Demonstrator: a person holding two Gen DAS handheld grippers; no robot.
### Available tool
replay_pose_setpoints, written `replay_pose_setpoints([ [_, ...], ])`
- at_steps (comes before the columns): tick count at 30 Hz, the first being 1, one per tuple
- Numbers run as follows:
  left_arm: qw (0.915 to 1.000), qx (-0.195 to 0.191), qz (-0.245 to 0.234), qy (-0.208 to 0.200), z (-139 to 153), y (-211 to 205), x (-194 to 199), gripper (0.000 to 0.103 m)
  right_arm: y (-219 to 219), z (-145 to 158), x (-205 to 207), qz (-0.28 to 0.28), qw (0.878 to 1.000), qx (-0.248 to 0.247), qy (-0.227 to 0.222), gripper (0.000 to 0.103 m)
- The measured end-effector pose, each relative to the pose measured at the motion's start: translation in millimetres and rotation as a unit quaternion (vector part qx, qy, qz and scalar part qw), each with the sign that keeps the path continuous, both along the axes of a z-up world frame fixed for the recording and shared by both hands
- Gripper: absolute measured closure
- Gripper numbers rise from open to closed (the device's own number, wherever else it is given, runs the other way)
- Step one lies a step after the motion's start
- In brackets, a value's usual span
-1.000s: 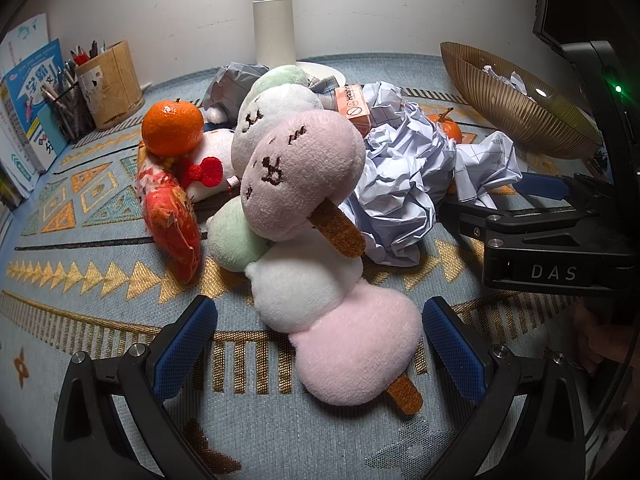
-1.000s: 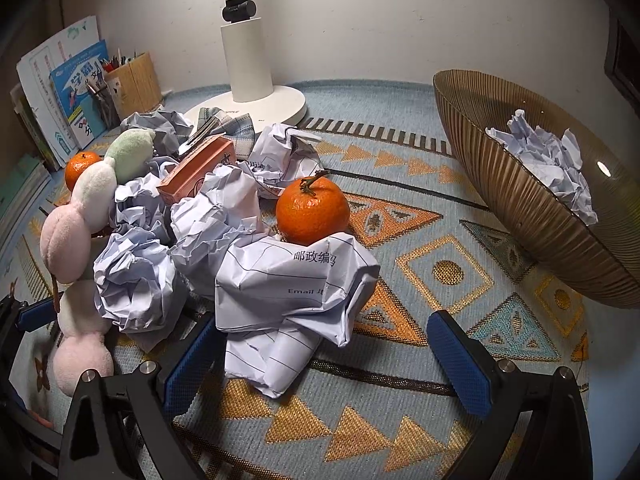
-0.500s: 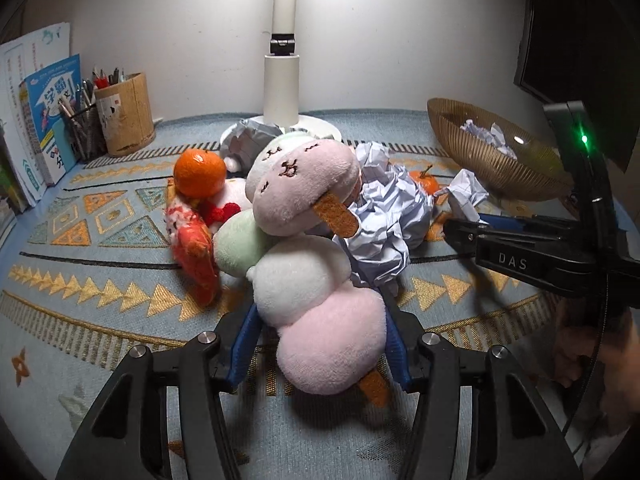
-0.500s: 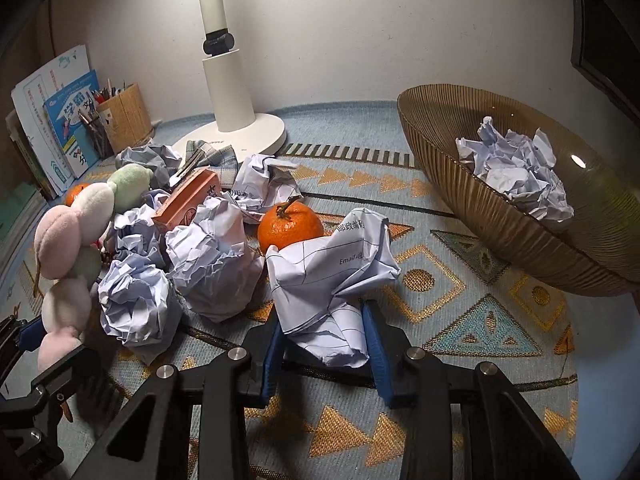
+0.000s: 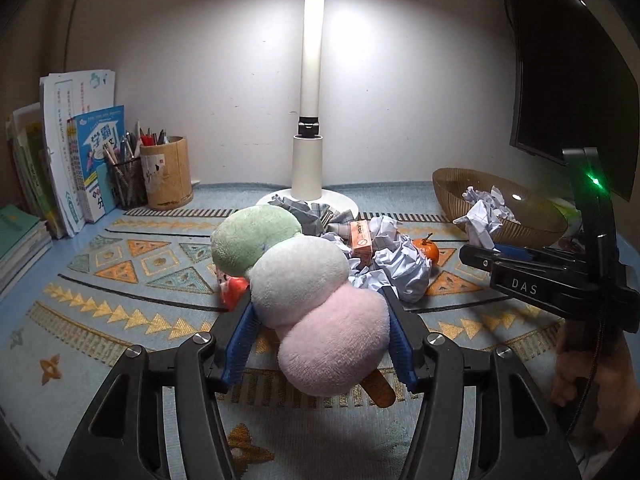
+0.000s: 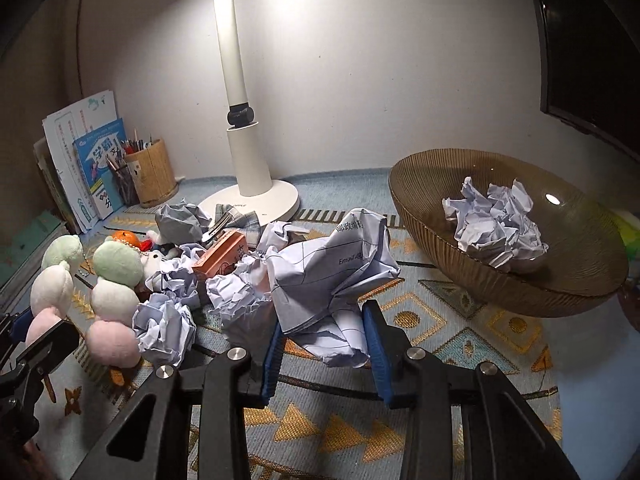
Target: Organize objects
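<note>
The soft, light three-ball plush skewer in green, white and pink, judged compressible, is pinched at its pink end by the left tool above the desk, while the crumpled lined paper sheet, judged light and springy, is pinched low by the right tool.

A home study desk against a plain wall: workbooks and pen holders stand at the back left corner, a tall desk lamp rises at the back edge, on a patterned mat.
</note>
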State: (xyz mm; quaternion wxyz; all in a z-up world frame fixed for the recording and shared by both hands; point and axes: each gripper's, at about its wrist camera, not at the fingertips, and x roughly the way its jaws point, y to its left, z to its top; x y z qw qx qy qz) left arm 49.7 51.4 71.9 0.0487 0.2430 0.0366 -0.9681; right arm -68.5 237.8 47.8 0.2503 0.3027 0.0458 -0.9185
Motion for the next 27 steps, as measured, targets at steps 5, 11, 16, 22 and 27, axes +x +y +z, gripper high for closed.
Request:
replay_pose_setpoints([
  [5, 1.0, -0.002, 0.004, 0.003, 0, 1, 2, 0.046, 3, 1, 3, 0.005, 1.0, -0.01, 0.002, 0.066],
  [11, 0.9999, -0.006, -0.004, 0.011, 1, 4, 4, 0.046, 5, 3, 9, 0.017, 0.999, -0.023, 0.015, 0.066],
  [16, 0.9999, -0.007, -0.009, 0.004, 0, 6, 1, 0.045, 4, 5, 13, 0.037, 0.999, -0.031, 0.021, 0.066],
  [22, 0.9999, -0.002, -0.011, 0.002, -1, 5, 1, 0.045, 3, 8, 20, 0.064, 0.996, -0.043, 0.034, 0.066],
  [27, 0.9999, -0.006, -0.016, 0.002, 0, 8, 1, 0.044, 3, 9, 24, 0.071, 0.995, -0.05, 0.04, 0.066],
])
